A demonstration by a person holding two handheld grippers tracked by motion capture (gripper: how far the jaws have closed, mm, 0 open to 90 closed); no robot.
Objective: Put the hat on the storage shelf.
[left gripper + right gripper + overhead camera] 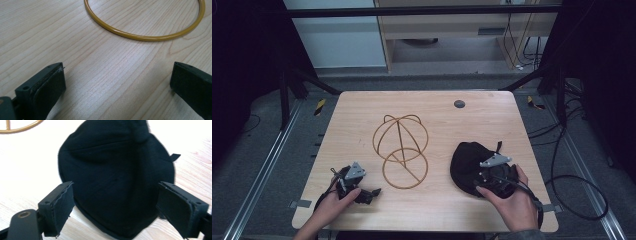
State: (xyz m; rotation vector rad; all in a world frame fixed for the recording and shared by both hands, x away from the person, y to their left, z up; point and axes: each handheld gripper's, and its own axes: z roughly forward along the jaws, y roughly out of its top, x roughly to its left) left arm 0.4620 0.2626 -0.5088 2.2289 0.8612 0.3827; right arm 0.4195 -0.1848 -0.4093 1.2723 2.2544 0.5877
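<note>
A black cap (466, 161) lies on the right side of the wooden table (482, 120). My right gripper (481, 180) sits at the cap's near right edge, held in a hand. In the right gripper view the cap (117, 177) lies between the wide-apart jaws of this gripper (116, 186), and the pads (62, 205) do not visibly press on it. A gold wire hat stand (401, 150) lies on its side at the table's middle. My left gripper (373, 192) rests low at the near left, open with nothing in it (117, 67), facing the stand's round base ring (145, 37).
A small grey round plug (459, 104) is set into the far side of the tabletop. Black cables (572, 190) trail on the floor to the right of the table. Dark frame legs stand at both far corners.
</note>
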